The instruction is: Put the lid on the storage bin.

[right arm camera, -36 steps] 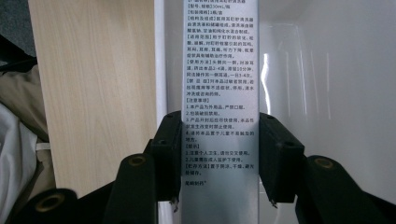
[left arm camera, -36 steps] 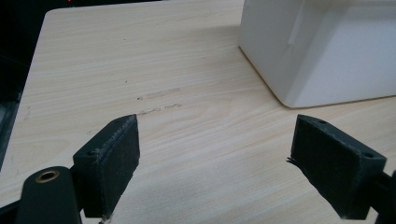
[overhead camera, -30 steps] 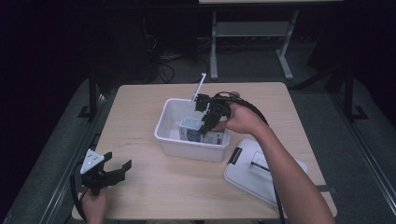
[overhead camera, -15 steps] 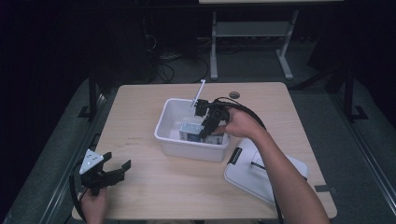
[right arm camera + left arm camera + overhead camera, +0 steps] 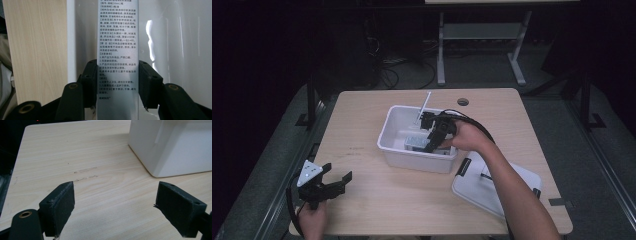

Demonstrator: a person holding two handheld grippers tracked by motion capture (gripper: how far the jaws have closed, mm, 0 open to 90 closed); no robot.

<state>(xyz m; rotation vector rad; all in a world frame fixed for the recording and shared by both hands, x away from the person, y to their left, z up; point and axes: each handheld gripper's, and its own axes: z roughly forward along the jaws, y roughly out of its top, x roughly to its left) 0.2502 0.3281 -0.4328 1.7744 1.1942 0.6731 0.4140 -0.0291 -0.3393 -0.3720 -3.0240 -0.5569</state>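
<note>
Grey box (image 5: 117, 50) between right gripper (image 5: 117, 82) jaws

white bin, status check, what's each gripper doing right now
Right gripper shut on printed box, inside white bin. Left gripper open, idle over table. Bin lid off, lying beside it.

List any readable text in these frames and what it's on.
Box held in the right gripper: rows of small Chinese print, too blurred to quote reliably; "230mL" is a guess.
Bin, lid, table: no text seen.
</note>
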